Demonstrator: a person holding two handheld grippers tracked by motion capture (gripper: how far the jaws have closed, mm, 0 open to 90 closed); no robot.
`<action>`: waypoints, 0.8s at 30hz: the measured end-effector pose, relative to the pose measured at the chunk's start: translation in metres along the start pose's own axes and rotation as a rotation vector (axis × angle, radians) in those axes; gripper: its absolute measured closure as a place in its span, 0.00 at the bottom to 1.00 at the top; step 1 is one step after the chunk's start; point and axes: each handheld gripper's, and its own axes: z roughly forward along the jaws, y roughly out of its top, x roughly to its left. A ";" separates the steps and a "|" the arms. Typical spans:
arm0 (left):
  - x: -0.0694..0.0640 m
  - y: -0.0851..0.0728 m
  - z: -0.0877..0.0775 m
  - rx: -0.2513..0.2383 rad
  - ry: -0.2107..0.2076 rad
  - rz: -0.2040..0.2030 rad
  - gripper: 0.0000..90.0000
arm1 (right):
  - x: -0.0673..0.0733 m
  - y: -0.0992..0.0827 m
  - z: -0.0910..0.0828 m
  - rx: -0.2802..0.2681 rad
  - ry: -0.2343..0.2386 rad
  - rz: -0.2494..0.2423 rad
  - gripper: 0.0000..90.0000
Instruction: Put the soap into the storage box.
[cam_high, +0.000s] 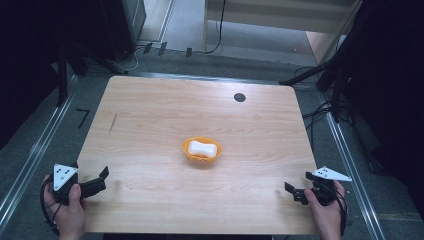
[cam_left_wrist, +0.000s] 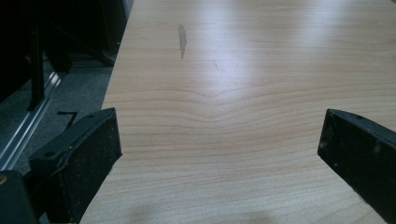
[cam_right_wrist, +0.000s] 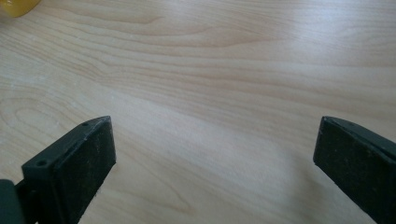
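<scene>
An orange bowl (cam_high: 186, 148) sits near the middle of the wooden table (cam_high: 150, 115), and a white rounded block (cam_high: 202, 148) lies inside it. My left gripper (cam_high: 102, 180) rests at the table's front left corner, held by a hand, its jaws wide open over bare wood (cam_left_wrist: 219, 135). My right gripper (cam_high: 292, 192) is at the front right corner, also open with nothing between its jaws (cam_right_wrist: 215, 140). A sliver of the orange bowl (cam_right_wrist: 16, 7) shows at the top left of the right gripper view. Both grippers are far from the bowl.
A small dark round hole cover (cam_high: 239, 97) lies near the table's far edge. A thin dark mark (cam_high: 113, 123) (cam_left_wrist: 182, 39) streaks the wood on the left. Cables and dark stands (cam_high: 320, 75) surround the table on the floor.
</scene>
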 end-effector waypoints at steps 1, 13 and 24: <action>0.000 0.000 0.000 0.001 0.001 0.002 0.00 | -0.001 -0.003 -0.002 -0.005 -0.005 0.006 0.00; 0.000 0.000 0.000 -0.003 -0.001 0.001 0.00 | -0.018 -0.027 -0.033 -0.089 -0.039 0.074 0.00; 0.001 0.000 -0.001 -0.002 -0.005 0.000 0.00 | -0.017 -0.035 -0.039 -0.175 -0.052 0.104 0.00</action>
